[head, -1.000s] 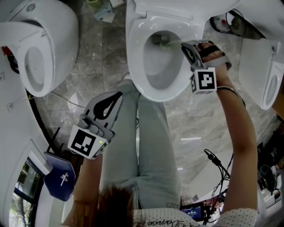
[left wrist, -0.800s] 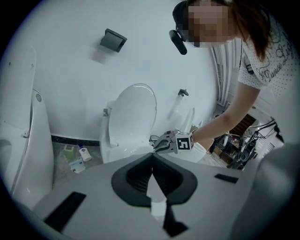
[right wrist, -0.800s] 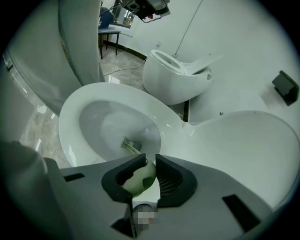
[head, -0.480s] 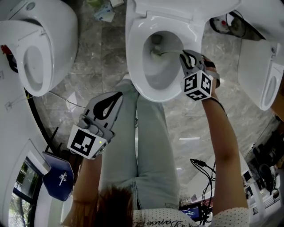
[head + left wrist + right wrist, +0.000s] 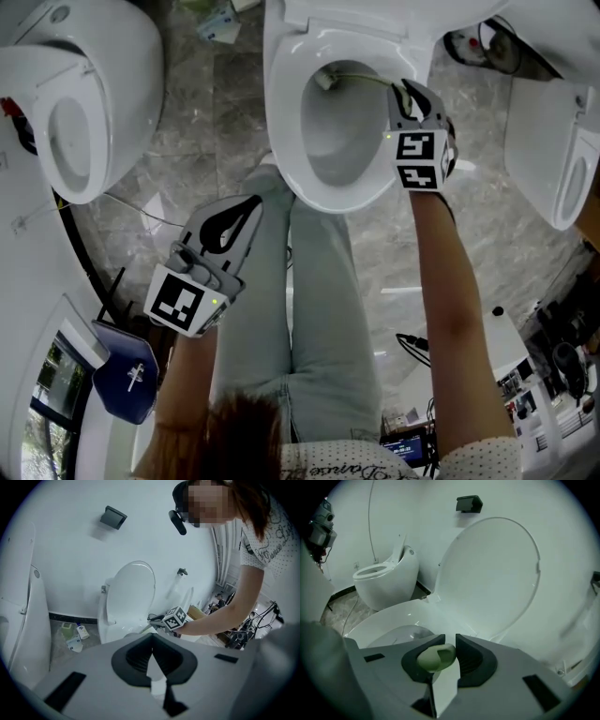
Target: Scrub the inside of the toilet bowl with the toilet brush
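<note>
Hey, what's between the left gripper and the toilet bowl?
In the head view, the person's knee in light trousers fills the stretch between the left gripper and the toilet bowl; grey floor shows beside it.

White toilet bowl (image 5: 281, 122), lid tipped up against the wall, wide open and glossy inside. Toilet brush (image 5: 356, 77) poking in from the right: thin pale-green handle crossing the rim near the back, small head tucked against the rear inner wall. Rounded green handle end (image 5: 436, 657) pinched tight in the right gripper (image 5: 450, 640), jaws clamped on either side.
</note>
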{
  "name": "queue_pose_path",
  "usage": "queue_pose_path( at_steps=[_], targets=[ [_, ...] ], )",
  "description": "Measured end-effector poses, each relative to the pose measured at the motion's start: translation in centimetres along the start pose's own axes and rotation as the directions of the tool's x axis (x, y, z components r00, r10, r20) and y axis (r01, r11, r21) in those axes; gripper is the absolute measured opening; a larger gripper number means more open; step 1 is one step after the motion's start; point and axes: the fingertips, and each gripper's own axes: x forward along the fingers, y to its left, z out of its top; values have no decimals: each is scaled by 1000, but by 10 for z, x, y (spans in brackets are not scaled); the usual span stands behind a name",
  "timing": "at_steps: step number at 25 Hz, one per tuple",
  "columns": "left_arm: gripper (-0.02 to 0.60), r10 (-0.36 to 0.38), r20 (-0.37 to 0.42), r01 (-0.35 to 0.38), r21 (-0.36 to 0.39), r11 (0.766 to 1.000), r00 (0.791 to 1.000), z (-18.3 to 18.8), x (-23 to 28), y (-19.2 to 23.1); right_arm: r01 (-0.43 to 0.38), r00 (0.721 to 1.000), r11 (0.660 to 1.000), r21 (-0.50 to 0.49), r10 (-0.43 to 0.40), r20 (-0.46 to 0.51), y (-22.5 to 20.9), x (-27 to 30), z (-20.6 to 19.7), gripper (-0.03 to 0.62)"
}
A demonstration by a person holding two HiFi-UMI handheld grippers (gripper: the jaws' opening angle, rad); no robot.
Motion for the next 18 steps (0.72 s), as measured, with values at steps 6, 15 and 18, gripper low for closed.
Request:
queue_pose_path(
  at_steps=[6,15,18],
  targets=[
    [3,-9,-30,9,-9,1000,1000,-3,2,-4,83,996,996,30,-83,7,-30,-3,5,77],
    [3,-17,-10,17,7,1000,1000,-1,2,-3,0,1000,975,-222,6,26,-1,-1,13,74],
    [3,-21,-4,21,7,1000,1000,2,3,-4,-79,995,913,-401,99,29,27,-2,18,75]
  ],
)
